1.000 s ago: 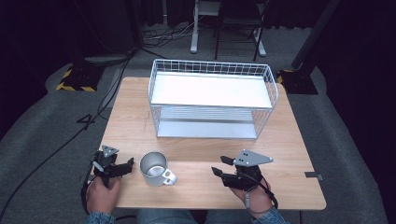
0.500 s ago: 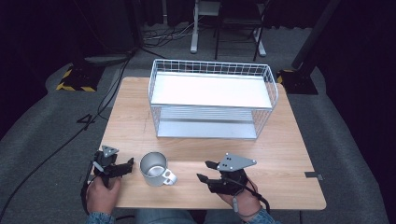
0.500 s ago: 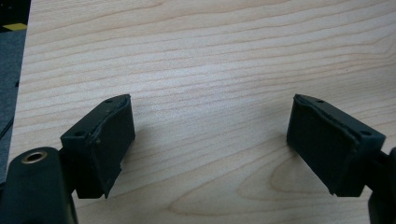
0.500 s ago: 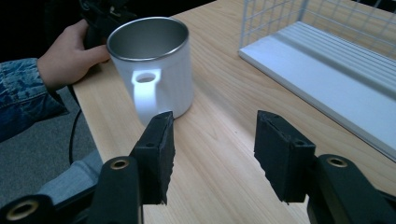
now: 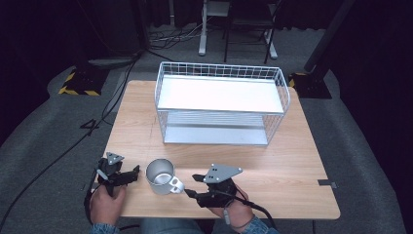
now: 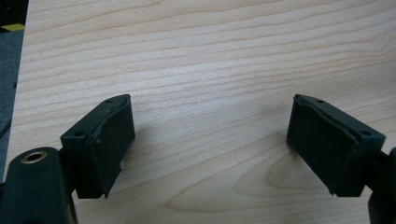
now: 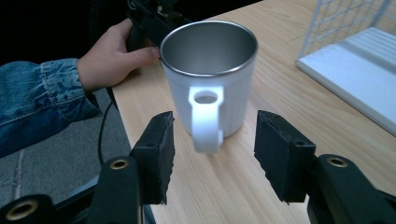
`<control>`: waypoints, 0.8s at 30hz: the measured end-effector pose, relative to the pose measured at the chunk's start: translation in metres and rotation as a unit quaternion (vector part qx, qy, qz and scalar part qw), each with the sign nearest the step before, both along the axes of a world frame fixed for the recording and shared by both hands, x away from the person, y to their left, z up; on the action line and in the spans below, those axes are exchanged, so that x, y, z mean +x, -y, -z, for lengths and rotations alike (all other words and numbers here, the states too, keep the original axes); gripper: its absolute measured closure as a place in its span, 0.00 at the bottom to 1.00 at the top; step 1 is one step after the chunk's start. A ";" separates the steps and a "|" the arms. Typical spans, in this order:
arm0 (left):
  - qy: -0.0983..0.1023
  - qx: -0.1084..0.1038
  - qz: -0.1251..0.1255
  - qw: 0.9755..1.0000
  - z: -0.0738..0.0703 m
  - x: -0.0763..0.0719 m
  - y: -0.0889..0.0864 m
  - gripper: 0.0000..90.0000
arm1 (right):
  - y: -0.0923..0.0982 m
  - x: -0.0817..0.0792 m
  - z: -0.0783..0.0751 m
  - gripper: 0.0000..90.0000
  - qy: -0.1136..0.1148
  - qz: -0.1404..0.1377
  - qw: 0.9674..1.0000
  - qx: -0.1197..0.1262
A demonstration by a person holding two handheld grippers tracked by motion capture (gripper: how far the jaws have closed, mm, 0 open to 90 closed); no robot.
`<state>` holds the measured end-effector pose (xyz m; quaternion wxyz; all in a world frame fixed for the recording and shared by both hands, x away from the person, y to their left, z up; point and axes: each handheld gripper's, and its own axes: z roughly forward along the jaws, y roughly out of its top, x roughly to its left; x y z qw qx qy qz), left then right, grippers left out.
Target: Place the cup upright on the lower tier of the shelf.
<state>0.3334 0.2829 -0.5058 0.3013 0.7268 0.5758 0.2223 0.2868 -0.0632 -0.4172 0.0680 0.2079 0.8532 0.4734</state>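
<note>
A steel mug [image 5: 159, 174] with a white outside stands upright near the table's front edge, its handle [image 5: 176, 185] turned to the right. My right gripper [image 5: 191, 185] lies level just right of it and is open. In the right gripper view the mug [image 7: 210, 70] is close ahead. Its handle [image 7: 205, 119] sits between the two pads [image 7: 156, 149] with a gap on each side, so neither pad touches it. My left gripper [image 5: 135, 171] rests just left of the mug, also open. In the left gripper view its jaws [image 6: 210, 116] stand wide over bare wood.
A white wire basket shelf [image 5: 221, 73] with two tiers stands at the middle back of the wooden table [image 5: 302, 161]; its corner [image 7: 355, 51] shows to the right of the mug. The other hand [image 7: 112, 60] in a denim sleeve lies behind the mug. Cables run over the grey floor [image 5: 58, 136].
My right gripper has slid left along the front edge up to the mug, and its jaws now stand on either side of the handle. The left gripper and the mug have kept still.
</note>
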 end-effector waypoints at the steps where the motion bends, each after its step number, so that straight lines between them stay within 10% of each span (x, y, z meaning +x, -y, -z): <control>1: 0.000 0.000 0.000 1.000 0.000 0.000 0.000 0.17 | -0.002 0.000 0.001 0.53 -0.003 -0.001 1.000 0.000; 24: -0.001 -0.001 0.000 1.000 0.000 0.000 0.000 0.17 | -0.040 0.021 0.031 0.66 -0.038 -0.012 0.998 -0.050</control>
